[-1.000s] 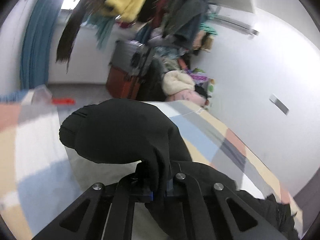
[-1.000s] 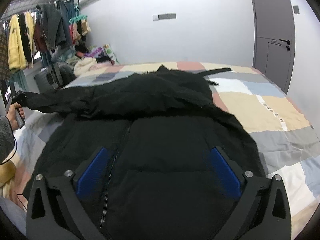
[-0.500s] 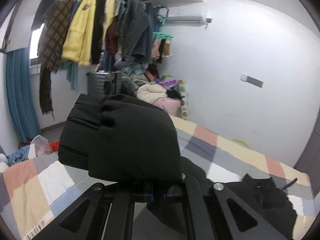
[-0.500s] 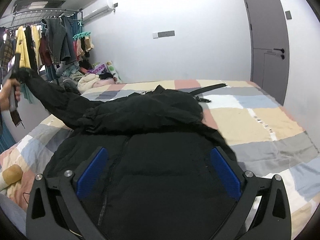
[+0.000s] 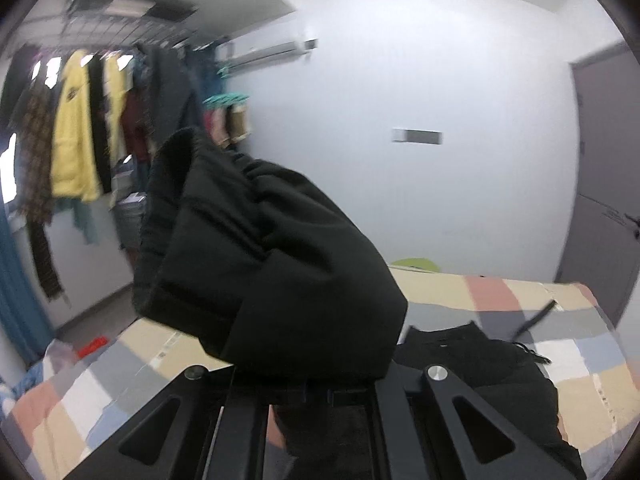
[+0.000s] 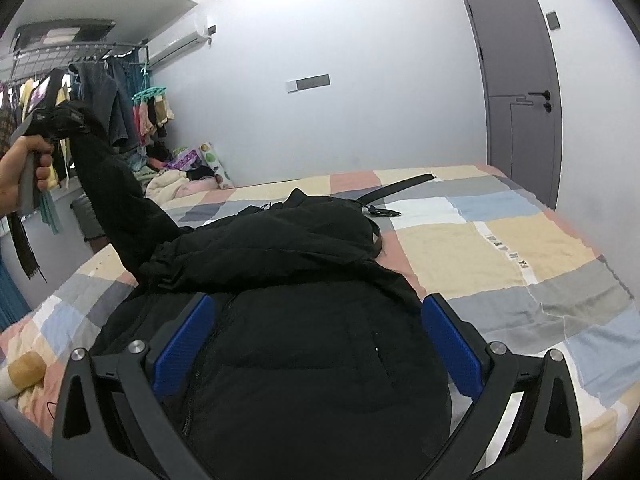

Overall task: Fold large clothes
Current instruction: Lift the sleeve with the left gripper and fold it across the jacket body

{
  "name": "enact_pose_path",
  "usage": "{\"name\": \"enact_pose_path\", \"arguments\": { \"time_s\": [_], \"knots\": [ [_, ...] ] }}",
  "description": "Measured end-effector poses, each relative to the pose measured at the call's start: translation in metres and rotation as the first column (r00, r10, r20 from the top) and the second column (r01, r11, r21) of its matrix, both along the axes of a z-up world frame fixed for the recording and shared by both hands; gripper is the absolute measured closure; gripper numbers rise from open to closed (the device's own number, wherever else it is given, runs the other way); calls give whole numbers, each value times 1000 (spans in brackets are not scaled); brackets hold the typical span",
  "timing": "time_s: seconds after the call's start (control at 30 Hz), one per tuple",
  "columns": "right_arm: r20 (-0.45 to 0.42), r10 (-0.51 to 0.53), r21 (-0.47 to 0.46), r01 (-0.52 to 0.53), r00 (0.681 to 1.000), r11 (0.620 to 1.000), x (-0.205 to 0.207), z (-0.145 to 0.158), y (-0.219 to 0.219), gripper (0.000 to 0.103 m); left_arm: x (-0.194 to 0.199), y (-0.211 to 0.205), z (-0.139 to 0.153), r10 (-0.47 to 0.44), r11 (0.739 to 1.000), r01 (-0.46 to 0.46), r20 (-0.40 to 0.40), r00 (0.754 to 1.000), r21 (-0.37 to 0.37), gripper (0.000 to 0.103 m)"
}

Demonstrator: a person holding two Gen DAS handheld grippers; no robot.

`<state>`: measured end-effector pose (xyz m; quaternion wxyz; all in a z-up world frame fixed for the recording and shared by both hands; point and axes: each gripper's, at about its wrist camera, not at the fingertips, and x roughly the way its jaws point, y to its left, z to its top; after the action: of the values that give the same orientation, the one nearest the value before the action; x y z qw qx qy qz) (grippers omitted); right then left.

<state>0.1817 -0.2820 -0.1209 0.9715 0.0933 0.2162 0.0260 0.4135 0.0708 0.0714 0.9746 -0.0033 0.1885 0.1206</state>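
A large black padded jacket (image 6: 304,332) lies front up on the checked bedspread (image 6: 520,248). My left gripper (image 5: 320,390) is shut on the jacket's sleeve cuff (image 5: 260,272), which bulges over its fingers and hides the tips. In the right wrist view that sleeve (image 6: 116,196) rises steeply from the bed to the left gripper (image 6: 56,118), held high by a hand (image 6: 20,172) at the left. My right gripper (image 6: 316,336) hovers open just above the jacket's body, blue pads (image 6: 184,340) spread wide, nothing between them.
A rail of hanging clothes (image 5: 80,132) and a heap of laundry (image 6: 180,176) fill the left side of the room. A black belt (image 6: 396,188) lies on the bed beyond the jacket. A grey door (image 6: 516,92) stands at the right.
The left gripper has lifted the sleeve cuff from near the bed to high above it and swung toward the bed's middle, rolling upright. The right gripper rose slightly and stayed open.
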Motion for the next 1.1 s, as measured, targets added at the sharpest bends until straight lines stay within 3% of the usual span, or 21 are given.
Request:
{"name": "enact_pose_path", "arguments": {
  "time_s": [0.1,0.4,0.6,0.67,0.97,1.1],
  "knots": [
    [-13,7,23,-7,1000,1000,4,-2,-5,0,10,-39,-9,-62,998,62,-1,998,19,97],
    [-10,3,80,-3,1000,997,5,-7,-23,0,42,-148,-62,-211,977,210,-25,977,-37,97],
    [-20,11,104,-9,1000,995,11,-12,-32,0,55,-224,-124,-315,948,317,-61,947,13,97],
    [-28,15,114,-11,999,993,15,-16,-35,0,60,-243,-152,-329,944,330,-95,940,-2,97],
    [-63,32,151,-23,997,988,31,-30,-45,0,88,-285,-240,-357,934,347,-205,911,-84,97],
    [-86,35,186,-19,996,982,38,-37,-50,0,95,-291,-266,-363,932,356,-229,903,-73,97]
  ]
}}
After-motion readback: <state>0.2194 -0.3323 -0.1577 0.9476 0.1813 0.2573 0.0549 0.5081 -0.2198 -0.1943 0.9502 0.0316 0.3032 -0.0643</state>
